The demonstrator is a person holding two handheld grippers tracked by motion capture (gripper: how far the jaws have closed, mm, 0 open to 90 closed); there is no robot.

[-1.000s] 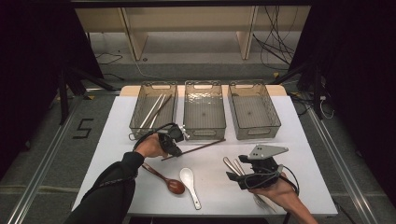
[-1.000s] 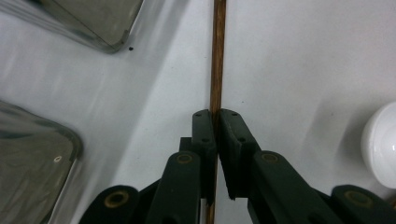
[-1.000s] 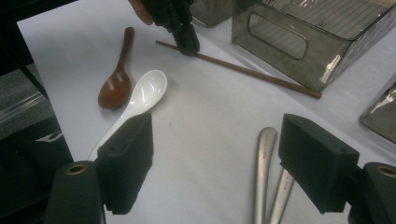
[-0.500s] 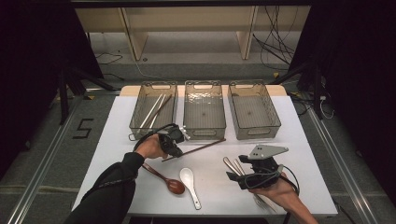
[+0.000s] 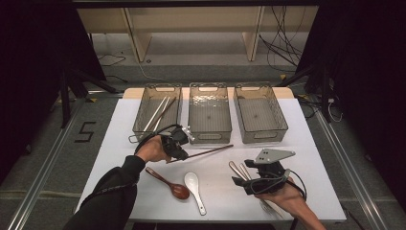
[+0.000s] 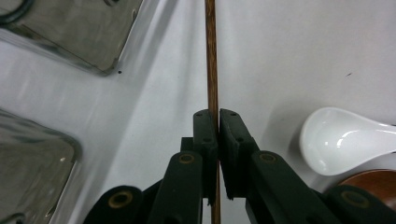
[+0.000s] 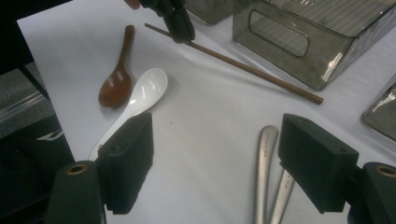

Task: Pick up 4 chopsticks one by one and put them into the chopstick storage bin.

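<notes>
At the lower right of the high view, the right hand-held gripper (image 5: 238, 181) is resting with its jaws spread wide and holding nothing, poised over the metal utensils (image 5: 238, 170) lying on the white worktop (image 5: 311, 158). Left of it, near the bottom centre, a white ceramic spoon (image 5: 195, 184) and a brown wooden spoon (image 5: 173, 186) are lying loose side by side. Farther up, left of centre, the left hand-held gripper (image 5: 180, 149) is clenching one end of a brown wooden chopstick (image 5: 206, 153), which is stretching rightward, low over the worktop; whether it is touching the surface cannot be told. Beyond, three clear bins are sitting in a row: the left bin (image 5: 140, 120) is already holding a few chopsticks (image 5: 158, 112), while the middle bin (image 5: 209, 135) and right bin (image 5: 260, 135) are looking empty. The sorting appears barely begun, with this chopstick, both spoons and the metal utensils remaining to be binned.
</notes>
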